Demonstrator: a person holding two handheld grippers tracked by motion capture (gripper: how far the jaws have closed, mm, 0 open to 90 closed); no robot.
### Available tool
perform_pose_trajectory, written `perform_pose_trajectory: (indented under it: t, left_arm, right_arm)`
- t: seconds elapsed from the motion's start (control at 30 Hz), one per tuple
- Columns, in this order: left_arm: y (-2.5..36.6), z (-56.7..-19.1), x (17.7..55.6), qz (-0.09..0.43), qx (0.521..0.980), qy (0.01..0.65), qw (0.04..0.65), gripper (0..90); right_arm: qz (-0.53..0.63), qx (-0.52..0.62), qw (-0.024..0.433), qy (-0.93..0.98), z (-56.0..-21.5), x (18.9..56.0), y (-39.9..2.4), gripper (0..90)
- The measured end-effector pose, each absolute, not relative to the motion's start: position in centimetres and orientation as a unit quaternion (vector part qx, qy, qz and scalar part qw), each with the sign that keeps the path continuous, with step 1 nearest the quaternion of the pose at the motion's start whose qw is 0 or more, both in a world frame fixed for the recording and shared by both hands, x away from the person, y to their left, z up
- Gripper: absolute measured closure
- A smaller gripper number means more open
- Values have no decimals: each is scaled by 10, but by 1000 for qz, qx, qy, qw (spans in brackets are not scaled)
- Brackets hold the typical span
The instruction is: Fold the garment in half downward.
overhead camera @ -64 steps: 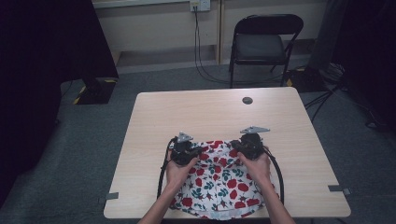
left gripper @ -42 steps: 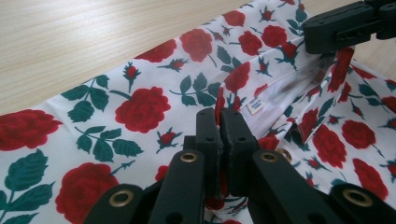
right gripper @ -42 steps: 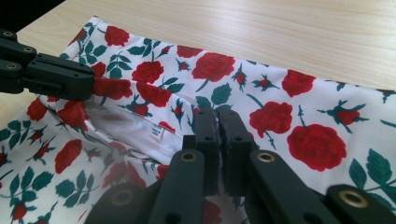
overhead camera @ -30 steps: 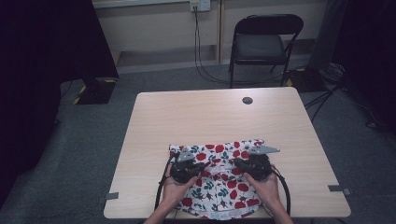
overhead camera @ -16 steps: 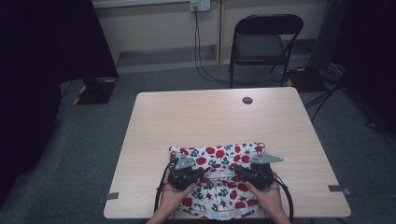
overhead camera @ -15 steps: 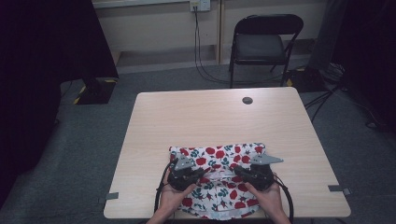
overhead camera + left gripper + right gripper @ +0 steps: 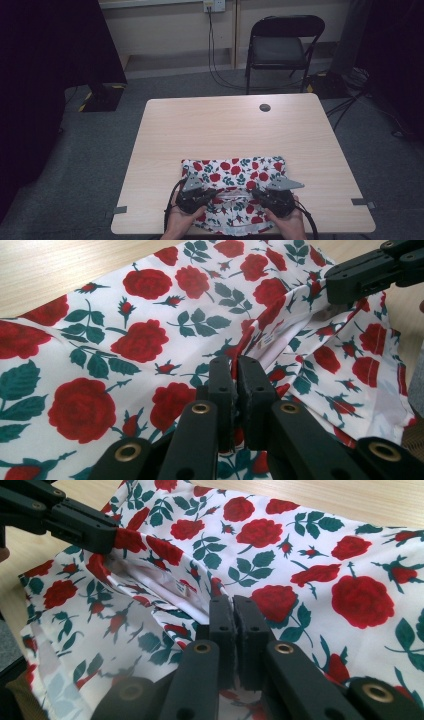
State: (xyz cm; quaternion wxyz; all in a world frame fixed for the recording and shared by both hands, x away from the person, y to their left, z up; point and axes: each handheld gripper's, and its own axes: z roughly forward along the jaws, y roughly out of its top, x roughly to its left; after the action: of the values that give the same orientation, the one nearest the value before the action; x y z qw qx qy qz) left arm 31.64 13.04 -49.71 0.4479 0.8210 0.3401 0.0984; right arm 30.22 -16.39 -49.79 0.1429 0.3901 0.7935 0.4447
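Observation:
A white cloth printed with red roses and green leaves [image 7: 232,172] lies on the near middle of the light wooden table [image 7: 225,130]. My left gripper [image 7: 211,192] is shut on a raised fold of the cloth [image 7: 145,335], its jaws [image 7: 237,365] pinching the fabric. My right gripper [image 7: 257,193] is likewise shut on the same fold of cloth [image 7: 310,555], a hand's width to the right. In the left gripper view the right gripper [image 7: 365,272] grips the fold at the upper right. The left gripper [image 7: 65,517] appears at the upper left of the right gripper view.
A small dark round disc [image 7: 265,107] sits near the table's far edge. A black folding chair [image 7: 280,47] stands behind the table, with cables on the floor beside it. Tape strips [image 7: 120,210] mark the table's front corners.
Both grippers have moved toward the person's side of the table, drawing the held cloth edge back over the rest. More of the cloth now lies spread flat beyond them.

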Motion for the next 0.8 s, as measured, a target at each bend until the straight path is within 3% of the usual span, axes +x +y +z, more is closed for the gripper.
perform_pose_trajectory:
  t: [0.27, 0.33, 0.6, 0.8]
  left_arm:
    - [132, -502, 303, 93, 825, 337, 444, 814]
    - [134, -501, 302, 91, 821, 343, 447, 745]
    - [146, -489, 301, 71, 777, 348, 521, 607]
    - [142, -498, 311, 87, 781, 383, 485, 589]
  right_arm:
    - [439, 380, 144, 802, -499, 291, -166, 835]
    - [445, 378, 144, 799, -497, 288, -166, 784]
    - [494, 373, 123, 776, -484, 288, -171, 671]
    - [489, 385, 123, 773, -487, 291, -169, 670]
